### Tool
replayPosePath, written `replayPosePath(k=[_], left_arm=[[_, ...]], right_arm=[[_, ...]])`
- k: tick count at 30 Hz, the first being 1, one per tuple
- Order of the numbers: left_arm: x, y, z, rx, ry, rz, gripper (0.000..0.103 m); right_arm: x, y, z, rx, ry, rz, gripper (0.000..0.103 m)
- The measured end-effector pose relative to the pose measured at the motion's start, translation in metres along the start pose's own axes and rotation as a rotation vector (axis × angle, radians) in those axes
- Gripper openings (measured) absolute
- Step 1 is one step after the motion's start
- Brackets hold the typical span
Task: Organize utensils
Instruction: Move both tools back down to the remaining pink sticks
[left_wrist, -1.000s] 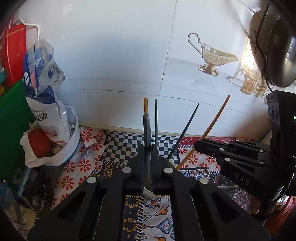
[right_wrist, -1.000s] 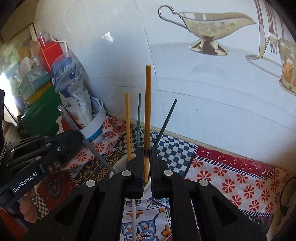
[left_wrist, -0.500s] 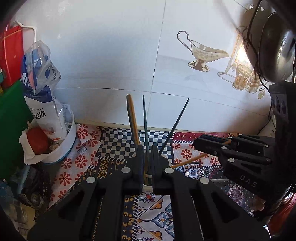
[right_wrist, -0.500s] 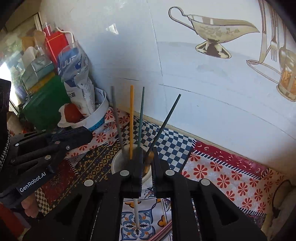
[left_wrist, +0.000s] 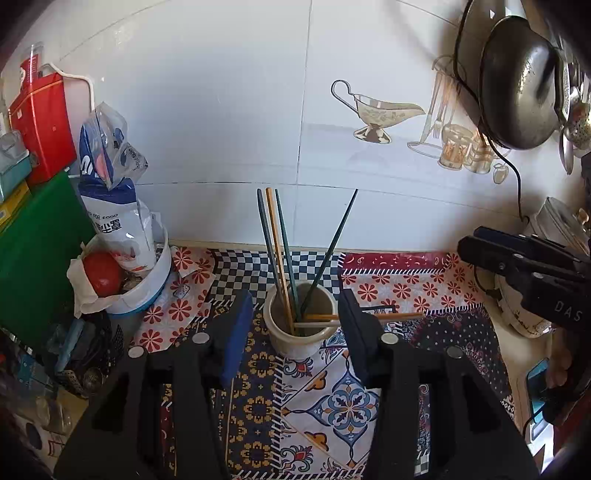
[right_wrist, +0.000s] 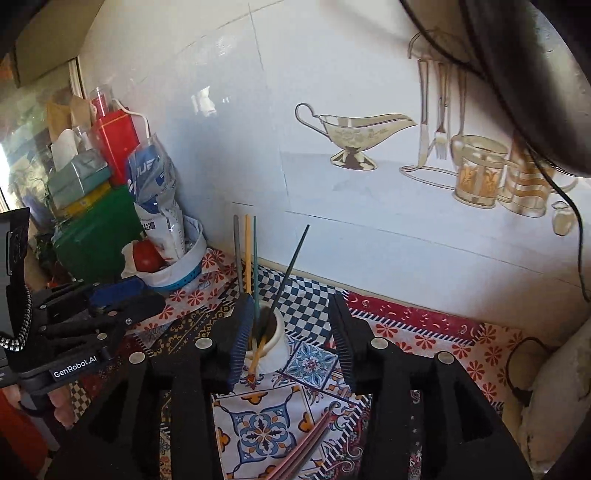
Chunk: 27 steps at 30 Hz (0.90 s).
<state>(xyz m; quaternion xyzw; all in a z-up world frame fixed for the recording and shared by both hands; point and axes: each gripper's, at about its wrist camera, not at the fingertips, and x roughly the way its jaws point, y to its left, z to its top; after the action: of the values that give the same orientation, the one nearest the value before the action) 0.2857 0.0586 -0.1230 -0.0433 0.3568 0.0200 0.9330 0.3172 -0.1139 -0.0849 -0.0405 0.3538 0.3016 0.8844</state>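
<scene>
A cream ceramic cup (left_wrist: 295, 345) stands on the patterned cloth and holds several chopsticks (left_wrist: 280, 251), dark green and orange, upright or leaning. One orange chopstick (left_wrist: 402, 315) lies low across the rim, pointing right. My left gripper (left_wrist: 295, 310) hangs just short of the cup, its jaws opening with nothing pressed between the pads. In the right wrist view the same cup (right_wrist: 275, 354) and chopsticks (right_wrist: 255, 251) sit beyond my right gripper (right_wrist: 290, 325), whose jaws are also opening and empty. Each gripper shows in the other's view: right gripper (left_wrist: 471, 240), left gripper (right_wrist: 147, 293).
A white bowl (left_wrist: 147, 295) with a bag and a red tomato stands left of the cup, beside a green box (left_wrist: 37, 240). A dark pan (left_wrist: 517, 81) hangs at upper right. Pink chopsticks (right_wrist: 306, 443) lie on the cloth (right_wrist: 258, 424) near me. The tiled wall is close behind.
Both grippers were shut on a chopstick each; both have let go, opened and drawn back and up. The released chopsticks now rest in the cup.
</scene>
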Motion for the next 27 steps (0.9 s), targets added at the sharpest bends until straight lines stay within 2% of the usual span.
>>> replayPosePath(k=[5, 8, 12, 21, 27], left_arm=[[-0.002, -0.001, -0.021, 0.004, 0.024, 0.018, 0.063], [0.004, -0.004, -0.033, 0.017, 0.062, 0.020, 0.063], [0.018, -0.009, -0.051, 0.041, 0.130, 0.017, 0.063], [0.056, -0.027, -0.100, 0.076, 0.290, -0.010, 0.063], [0.074, -0.036, -0.130, 0.093, 0.371, -0.024, 0.063]], right_arm=[[-0.015, -0.011, -0.023, 0.013, 0.027, -0.060, 0.041], [-0.019, -0.020, -0.041, 0.042, 0.054, -0.098, 0.047], [-0.018, -0.031, -0.069, 0.085, 0.111, -0.125, 0.048], [0.018, -0.039, -0.141, 0.156, 0.294, -0.156, 0.048], [0.047, -0.025, -0.183, 0.164, 0.418, -0.129, 0.048]])
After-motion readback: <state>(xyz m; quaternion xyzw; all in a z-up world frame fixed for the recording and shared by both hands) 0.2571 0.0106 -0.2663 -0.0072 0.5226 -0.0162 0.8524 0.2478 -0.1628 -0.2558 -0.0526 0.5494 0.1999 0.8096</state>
